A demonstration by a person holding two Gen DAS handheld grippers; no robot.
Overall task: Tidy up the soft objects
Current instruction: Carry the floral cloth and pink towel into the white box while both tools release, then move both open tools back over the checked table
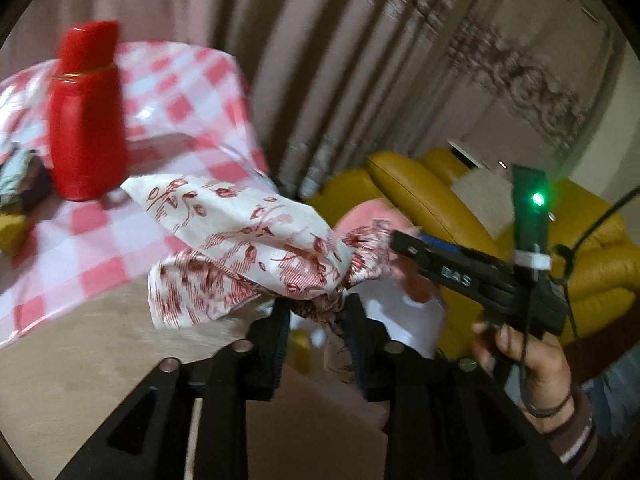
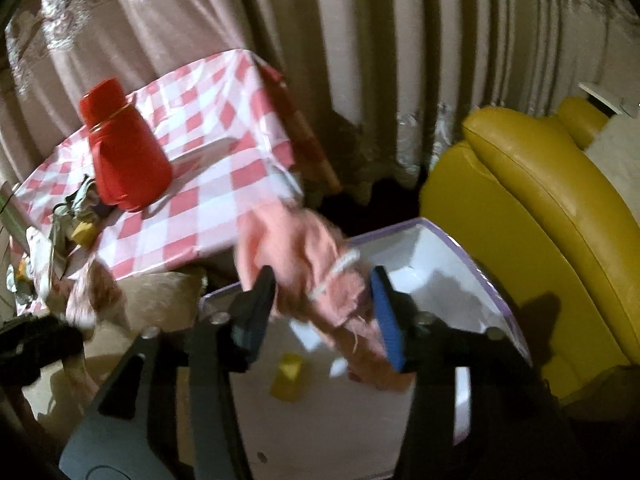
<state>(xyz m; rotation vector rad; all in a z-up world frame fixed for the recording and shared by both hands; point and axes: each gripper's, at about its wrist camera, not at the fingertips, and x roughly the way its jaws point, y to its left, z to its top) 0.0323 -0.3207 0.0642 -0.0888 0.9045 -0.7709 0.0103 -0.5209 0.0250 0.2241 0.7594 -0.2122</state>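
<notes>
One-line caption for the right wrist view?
Right gripper holds a pink cloth over an open white box beside a checkered table.

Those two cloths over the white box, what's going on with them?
A person is sorting soft things with a handheld claw in each hand. The left claw is shut on a white cloth with red print, held up beside the checked table. The right claw holds a pink cloth over the open white box, which already holds a small yellow item.
</notes>
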